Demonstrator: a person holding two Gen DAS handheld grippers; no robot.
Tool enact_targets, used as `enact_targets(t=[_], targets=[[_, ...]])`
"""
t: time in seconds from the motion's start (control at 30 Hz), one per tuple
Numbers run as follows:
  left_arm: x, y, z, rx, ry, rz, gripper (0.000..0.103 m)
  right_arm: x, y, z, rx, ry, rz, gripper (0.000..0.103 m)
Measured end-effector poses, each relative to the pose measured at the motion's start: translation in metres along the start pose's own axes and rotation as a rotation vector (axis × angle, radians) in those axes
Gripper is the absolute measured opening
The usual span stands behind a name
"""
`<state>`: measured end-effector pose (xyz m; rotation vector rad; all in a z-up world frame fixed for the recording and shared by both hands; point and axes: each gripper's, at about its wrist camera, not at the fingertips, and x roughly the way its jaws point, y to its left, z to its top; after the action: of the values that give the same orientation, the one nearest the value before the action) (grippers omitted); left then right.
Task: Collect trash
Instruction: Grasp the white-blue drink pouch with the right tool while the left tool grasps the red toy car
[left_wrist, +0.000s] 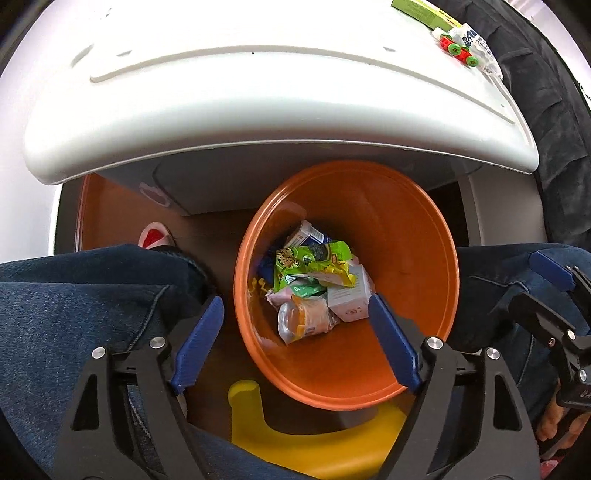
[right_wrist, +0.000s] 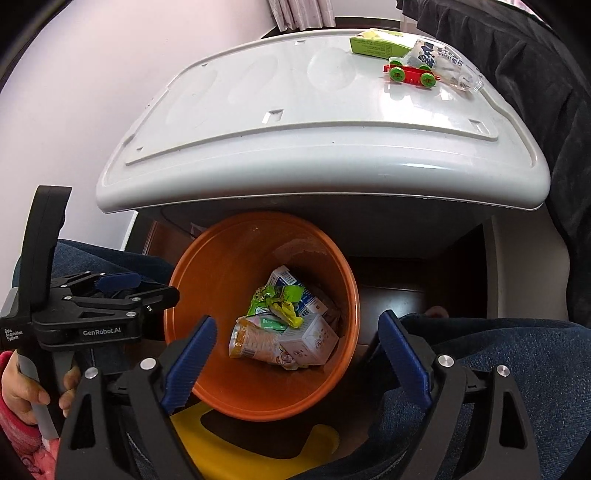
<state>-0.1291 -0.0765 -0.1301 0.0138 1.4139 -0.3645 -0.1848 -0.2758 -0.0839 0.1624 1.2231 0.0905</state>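
An orange bin (left_wrist: 417, 258) stands on the floor under the white table's front edge; it also shows in the right wrist view (right_wrist: 221, 266). Inside lie a green snack wrapper (left_wrist: 310, 262), small cartons (left_wrist: 349, 295) and a crumpled orange-and-clear packet (left_wrist: 303, 317). My left gripper (left_wrist: 295, 332) is open and empty above the bin's near rim. My right gripper (right_wrist: 295, 354) is open and empty above the same rim. On the table's far right lie a clear bread wrapper (right_wrist: 443, 59), a green box (right_wrist: 376, 42) and a red toy car (right_wrist: 410, 74).
The white table (right_wrist: 295, 129) overhangs the bin. A yellow stool (right_wrist: 258, 454) sits below the grippers. The person's jeans-clad legs (left_wrist: 74, 295) flank the bin. Dark cloth (right_wrist: 535, 92) hangs at the right. The left gripper shows in the right wrist view (right_wrist: 110, 291).
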Motion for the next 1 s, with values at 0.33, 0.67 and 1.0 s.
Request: enact_targets(t=[0.33,0.67,1.0], targets=[[-0.012,0.002,0.001,-0.008,-0.039,0.013,0.081,-0.006,-0.003,0.001,0.017,-0.007,0.004,0.088],[-0.039,-0.002,0.01,0.008,-0.124,0.036,0.081,-0.046,-0.059,0.1,0.08,-0.219,-0.079,0.097],[-0.044,-0.012,0.018,0.017,-0.131,0.026,0.081,0.023,-0.146,0.249,0.005,-0.19,-0.375,0.097]])
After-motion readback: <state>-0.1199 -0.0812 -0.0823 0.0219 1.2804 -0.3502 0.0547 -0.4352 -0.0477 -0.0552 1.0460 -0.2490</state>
